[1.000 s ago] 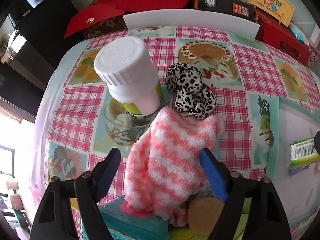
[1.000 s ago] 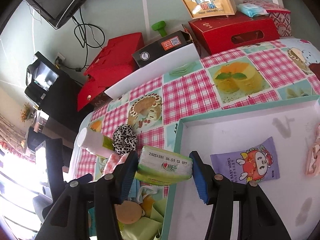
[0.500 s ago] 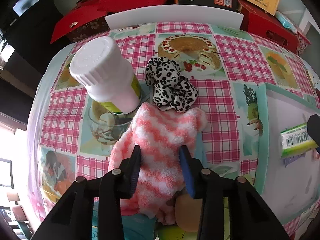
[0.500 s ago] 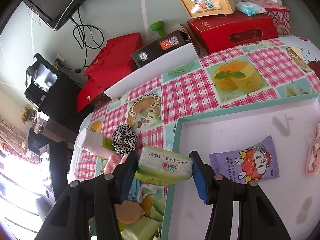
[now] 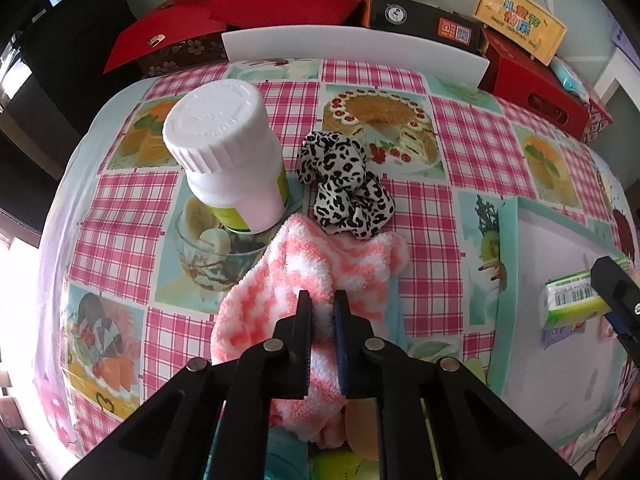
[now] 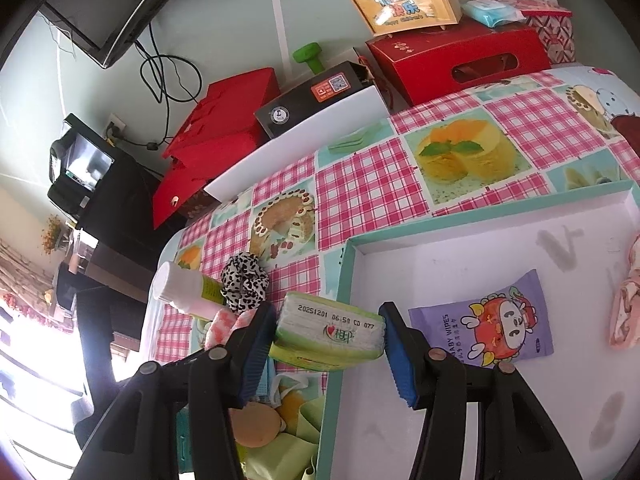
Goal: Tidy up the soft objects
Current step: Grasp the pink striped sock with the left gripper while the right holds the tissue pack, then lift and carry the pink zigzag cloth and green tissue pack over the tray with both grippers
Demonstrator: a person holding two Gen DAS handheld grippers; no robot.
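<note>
- The left tongs [image 5: 323, 312] are pinched closed on a fold of the pink-and-white fluffy sock [image 5: 320, 268], which lies near the front of the worktop [image 5: 420, 80]. The grip takes only a small fold, so the sock may slip out when lifted.
- The right tongs [image 6: 326, 334] grip a green tissue pack [image 6: 328, 338] over the left rim of the white tray [image 6: 460, 256].
- Farther, the white bottle [image 5: 228, 156] touches the sock; dragging could tip it.
- The leopard scrunchie [image 5: 344, 188] lies just beyond and could get dragged along.
</note>
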